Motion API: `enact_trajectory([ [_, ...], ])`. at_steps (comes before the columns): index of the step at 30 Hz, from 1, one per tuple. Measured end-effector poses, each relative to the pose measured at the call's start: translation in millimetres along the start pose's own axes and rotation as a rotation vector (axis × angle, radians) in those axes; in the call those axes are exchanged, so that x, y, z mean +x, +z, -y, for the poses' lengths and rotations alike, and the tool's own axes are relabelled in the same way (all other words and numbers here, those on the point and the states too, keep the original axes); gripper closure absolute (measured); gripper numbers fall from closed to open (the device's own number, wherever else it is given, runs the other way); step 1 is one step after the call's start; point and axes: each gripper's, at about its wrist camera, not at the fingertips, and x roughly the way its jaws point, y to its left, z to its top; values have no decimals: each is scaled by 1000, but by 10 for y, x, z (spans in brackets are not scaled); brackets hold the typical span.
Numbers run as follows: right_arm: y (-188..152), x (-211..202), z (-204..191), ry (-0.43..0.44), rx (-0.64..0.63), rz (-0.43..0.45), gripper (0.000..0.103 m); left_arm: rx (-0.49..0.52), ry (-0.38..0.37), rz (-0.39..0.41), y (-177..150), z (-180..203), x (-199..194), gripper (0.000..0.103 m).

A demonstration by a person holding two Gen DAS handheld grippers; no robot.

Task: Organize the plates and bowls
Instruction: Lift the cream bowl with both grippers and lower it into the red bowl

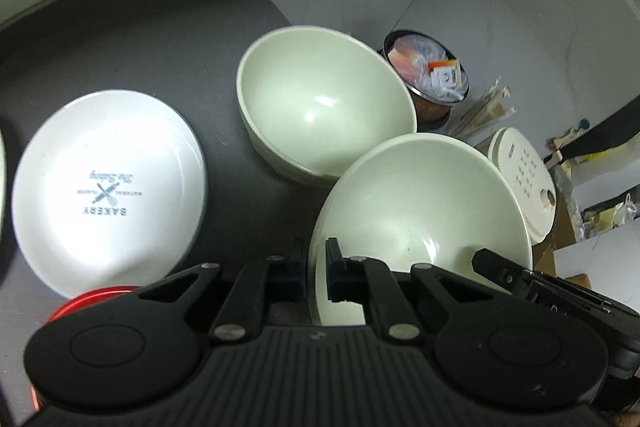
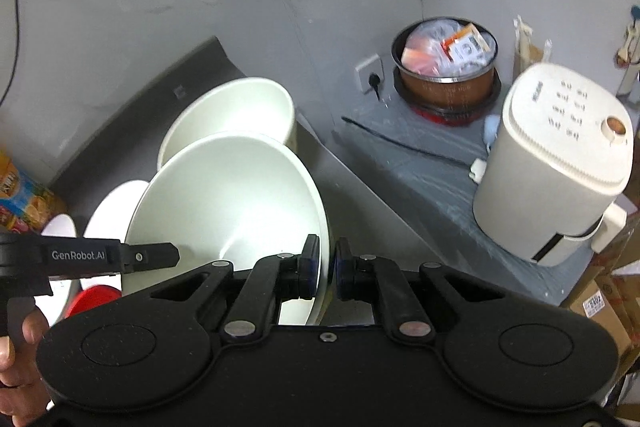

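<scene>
Light pours in from overhead, bright on the pale crockery, and glare blooms across the plate [image 1: 108,191] and inside the near bowl [image 2: 228,211]. The dark desk [image 1: 120,39] stays dim. Fisheye bending curves the walls, black vignette at the corners. Left-edge detail smears with blur, and the cooker [image 2: 556,163] looks slightly soft.
</scene>
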Motion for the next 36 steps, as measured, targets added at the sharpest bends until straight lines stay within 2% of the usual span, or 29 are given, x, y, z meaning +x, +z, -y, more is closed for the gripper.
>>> enact_trajectory([
  [11, 69, -245, -364, 61, -70, 71, 95, -34, 6, 98, -79, -204, -524, 95],
  [18, 37, -337, -631, 91, -118, 83, 95, -60, 16, 138, -127, -400, -822, 95],
  [28, -95, -422, -973, 128, -162, 75, 95, -105, 38, 170, -325, -742, -1187, 95],
  [36, -281, -416, -1150, 130, -181, 40, 95, -141, 49, 152, -483, -984, -1261, 95],
])
